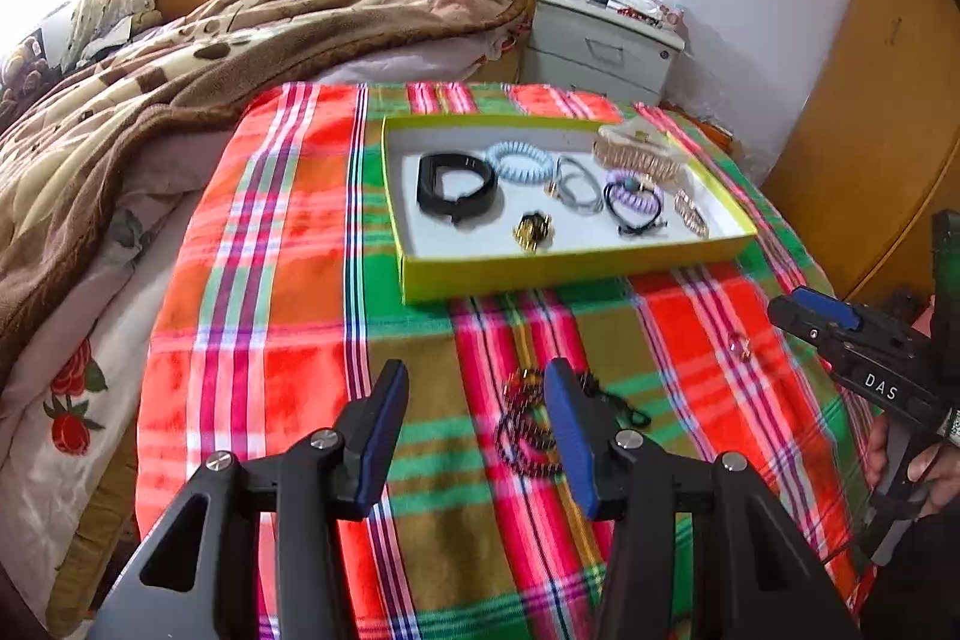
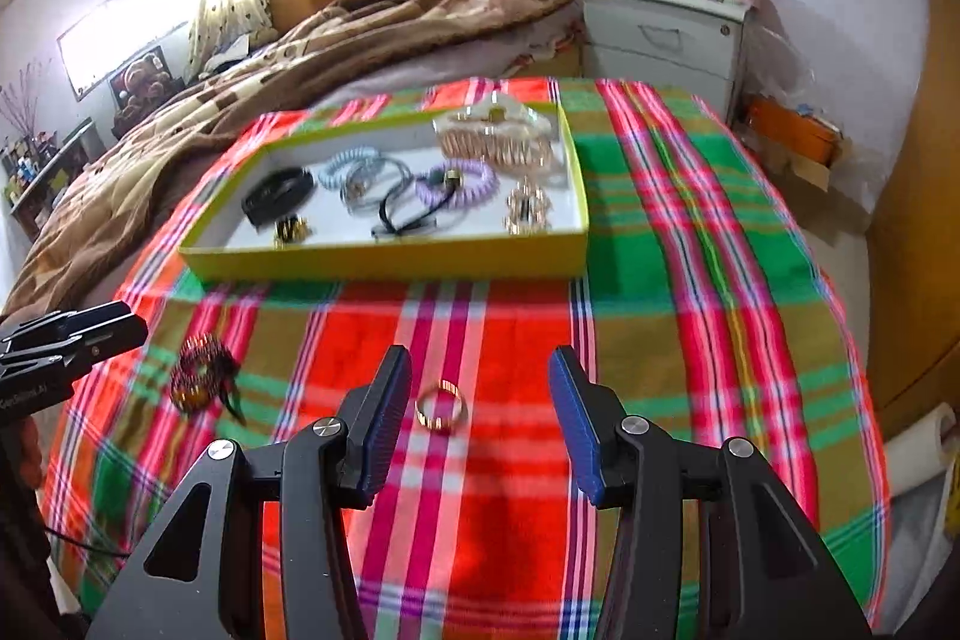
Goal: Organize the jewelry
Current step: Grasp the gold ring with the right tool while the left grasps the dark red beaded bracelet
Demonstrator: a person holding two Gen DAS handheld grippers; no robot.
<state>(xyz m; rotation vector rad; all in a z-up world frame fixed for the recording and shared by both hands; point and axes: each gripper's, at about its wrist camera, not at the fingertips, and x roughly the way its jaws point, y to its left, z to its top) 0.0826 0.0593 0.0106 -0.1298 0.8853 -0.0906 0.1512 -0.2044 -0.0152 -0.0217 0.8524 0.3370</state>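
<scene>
With most pieces already in the yellow-rimmed tray (image 2: 384, 265), the spread, empty right gripper (image 2: 480, 412) hovers over the gold ring (image 2: 441, 407) on the plaid cloth (image 2: 690, 340) (beaded bracelet (image 1: 528, 430) by the likewise spread left gripper (image 1: 474, 430)), needing to descend and pinch.

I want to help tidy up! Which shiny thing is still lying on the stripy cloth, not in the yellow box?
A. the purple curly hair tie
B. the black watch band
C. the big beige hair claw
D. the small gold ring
D: the small gold ring lies on the plaid cloth between the open right gripper's fingers, outside the yellow-green tray.
</scene>
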